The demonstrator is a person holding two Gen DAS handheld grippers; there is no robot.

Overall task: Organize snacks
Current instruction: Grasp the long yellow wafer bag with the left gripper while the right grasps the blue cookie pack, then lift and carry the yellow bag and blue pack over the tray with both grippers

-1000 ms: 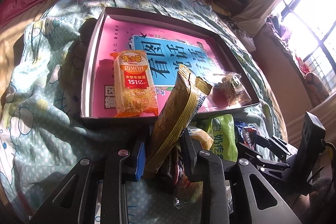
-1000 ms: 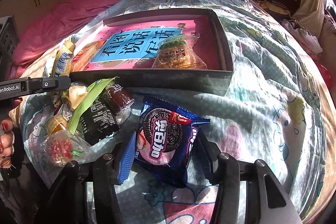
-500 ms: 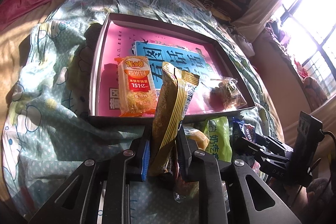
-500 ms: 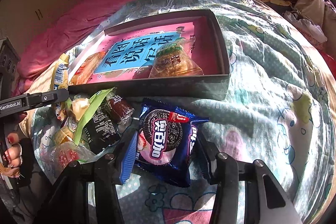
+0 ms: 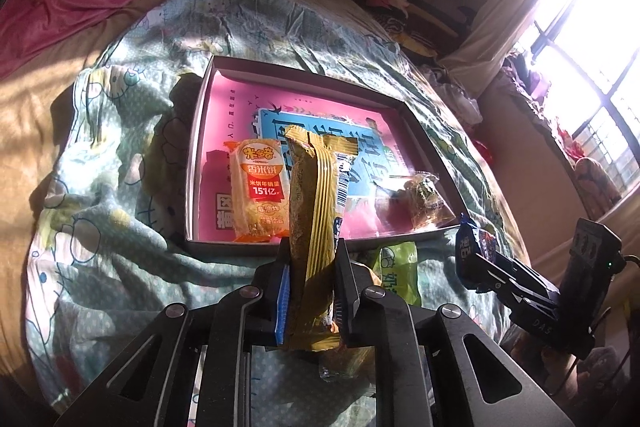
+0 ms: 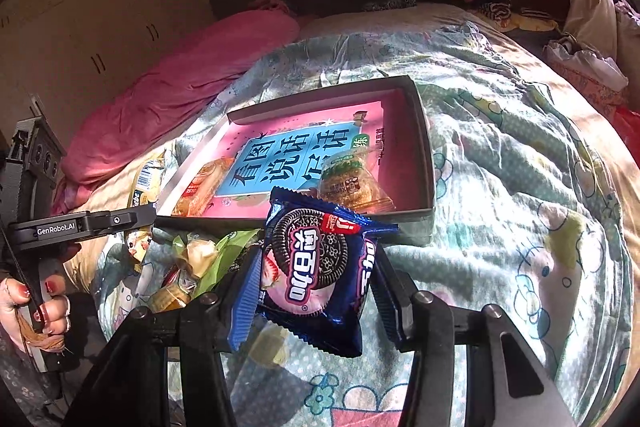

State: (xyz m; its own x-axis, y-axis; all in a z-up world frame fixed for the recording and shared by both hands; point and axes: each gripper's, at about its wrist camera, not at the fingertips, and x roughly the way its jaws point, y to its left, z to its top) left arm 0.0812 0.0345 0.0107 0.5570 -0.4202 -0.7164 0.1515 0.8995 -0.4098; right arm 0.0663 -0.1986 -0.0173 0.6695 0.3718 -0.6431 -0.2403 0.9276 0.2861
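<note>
Gripping a long yellow snack bar (image 5: 312, 227) upright at frame centre, the left gripper (image 5: 312, 283) is closed on its lower half, before the pink-lined box (image 5: 200, 163). The right gripper (image 6: 316, 291) is clamped around a blue cookie packet (image 6: 320, 263), lower centre, near loose snacks (image 6: 200, 267) on the bedspread (image 6: 520, 207).

Your left gripper (image 5: 311, 267) is clamped on a tall yellow striped snack packet (image 5: 314, 227); your right gripper (image 6: 316, 291) pinches a blue cookie packet (image 6: 320, 267).
</note>
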